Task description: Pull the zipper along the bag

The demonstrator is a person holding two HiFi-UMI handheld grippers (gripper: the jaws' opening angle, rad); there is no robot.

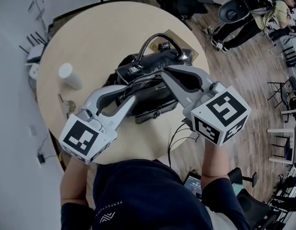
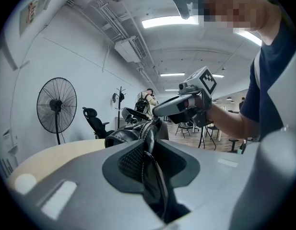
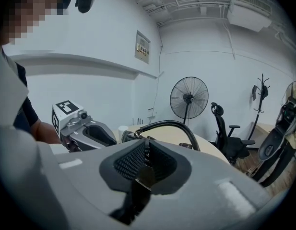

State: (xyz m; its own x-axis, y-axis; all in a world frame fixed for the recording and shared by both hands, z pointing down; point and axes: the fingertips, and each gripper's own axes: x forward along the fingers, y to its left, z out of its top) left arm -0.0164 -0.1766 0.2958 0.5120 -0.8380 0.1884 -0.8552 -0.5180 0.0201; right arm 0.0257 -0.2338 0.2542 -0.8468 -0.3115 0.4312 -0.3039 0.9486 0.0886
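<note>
A black leather handbag (image 1: 148, 92) with an arched handle (image 1: 155, 40) lies on the round beige table (image 1: 90, 37). My left gripper (image 1: 120, 91) is at the bag's left end, shut on a fold of its black leather (image 2: 150, 176). From the right, my right gripper (image 1: 164, 73) reaches over the bag's top. In the right gripper view a small metal zipper pull (image 3: 147, 172) sits pinched between its ribbed pads (image 3: 131, 162), with the handle (image 3: 167, 125) arching beyond. The zipper line (image 2: 144, 128) runs away from the left jaws toward the right gripper (image 2: 179, 107).
A white cup (image 1: 70, 75) stands on the table left of the bag, with keys (image 1: 66, 105) nearer me. A cable (image 1: 179, 133) hangs off the near table edge. A standing fan (image 2: 56, 104), office chairs (image 3: 224, 133) and a person (image 1: 272, 8) are around the room.
</note>
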